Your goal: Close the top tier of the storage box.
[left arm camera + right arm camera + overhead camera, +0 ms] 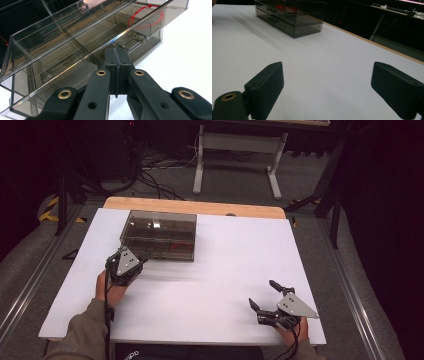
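High view, left gripper point(131, 266) touching drawer box point(160, 234)

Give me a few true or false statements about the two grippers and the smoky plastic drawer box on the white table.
1. The left gripper has its jaws shut, right by the drawer box. True.
2. The right gripper is clamped on the box. False: its jaws stand open over bare table, far from the box.
3. A red loop lies inside the box. True.
4. The box is solid white. False: it is see-through and dark-tinted.
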